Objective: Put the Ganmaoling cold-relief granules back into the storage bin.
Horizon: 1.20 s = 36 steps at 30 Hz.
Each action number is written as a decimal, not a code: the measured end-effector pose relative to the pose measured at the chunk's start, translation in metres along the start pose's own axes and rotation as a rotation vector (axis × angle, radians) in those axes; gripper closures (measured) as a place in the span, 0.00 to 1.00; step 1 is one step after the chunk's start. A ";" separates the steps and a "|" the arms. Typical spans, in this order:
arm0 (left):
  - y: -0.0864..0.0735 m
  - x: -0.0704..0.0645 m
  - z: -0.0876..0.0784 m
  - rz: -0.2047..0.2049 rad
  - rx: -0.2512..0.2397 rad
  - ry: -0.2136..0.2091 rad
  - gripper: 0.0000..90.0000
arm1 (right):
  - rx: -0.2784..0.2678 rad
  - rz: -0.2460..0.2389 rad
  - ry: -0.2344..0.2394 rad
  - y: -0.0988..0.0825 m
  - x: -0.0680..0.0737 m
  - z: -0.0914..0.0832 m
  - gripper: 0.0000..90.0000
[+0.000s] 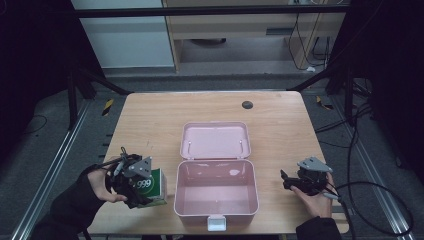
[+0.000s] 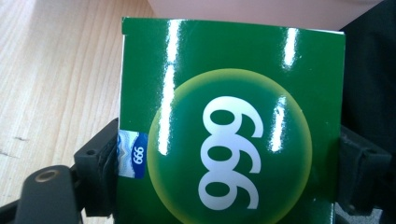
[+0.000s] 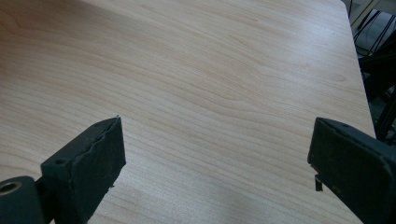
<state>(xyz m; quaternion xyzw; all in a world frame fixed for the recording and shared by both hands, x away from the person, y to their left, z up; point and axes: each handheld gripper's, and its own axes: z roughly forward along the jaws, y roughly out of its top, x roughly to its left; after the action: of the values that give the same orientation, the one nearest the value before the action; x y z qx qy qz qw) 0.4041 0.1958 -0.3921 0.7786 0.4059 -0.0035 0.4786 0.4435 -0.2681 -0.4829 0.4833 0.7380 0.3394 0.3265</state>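
Two tools were at work over a wooden tabletop in the high view. The left tool, held in the person's left hand, was clamped on a green box marked "999", near the front left edge and just left of a pink case. The case lay open in the middle, its lid folded back flat towards the far side and its white latch at the front edge. The right tool sat near the front right, well apart from the case, pointing towards it. A small dark disc lay near the far edge.

From the left gripper view, the green box stood between the black jaws, both pressed against its sides, with a small blue label at its left edge and the pink case just beyond it.

From the right gripper view, the right tool had its jaws spread wide over bare tabletop, nothing between them.
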 end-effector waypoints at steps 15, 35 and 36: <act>0.031 -0.019 -0.023 0.061 0.015 0.001 0.16 | 0.001 -0.004 0.000 0.000 0.000 0.000 0.05; 0.053 -0.035 -0.031 0.087 0.026 -0.021 0.16 | 0.005 -0.015 -0.003 0.000 0.000 0.000 0.05; 0.054 -0.036 -0.031 0.090 0.028 -0.021 0.16 | 0.006 -0.016 -0.003 0.000 0.000 0.000 0.05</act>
<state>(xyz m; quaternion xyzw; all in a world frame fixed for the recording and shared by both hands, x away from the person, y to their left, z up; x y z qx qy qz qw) 0.4024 0.1844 -0.3211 0.8025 0.3653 0.0042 0.4717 0.4434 -0.2681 -0.4833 0.4790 0.7423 0.3340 0.3287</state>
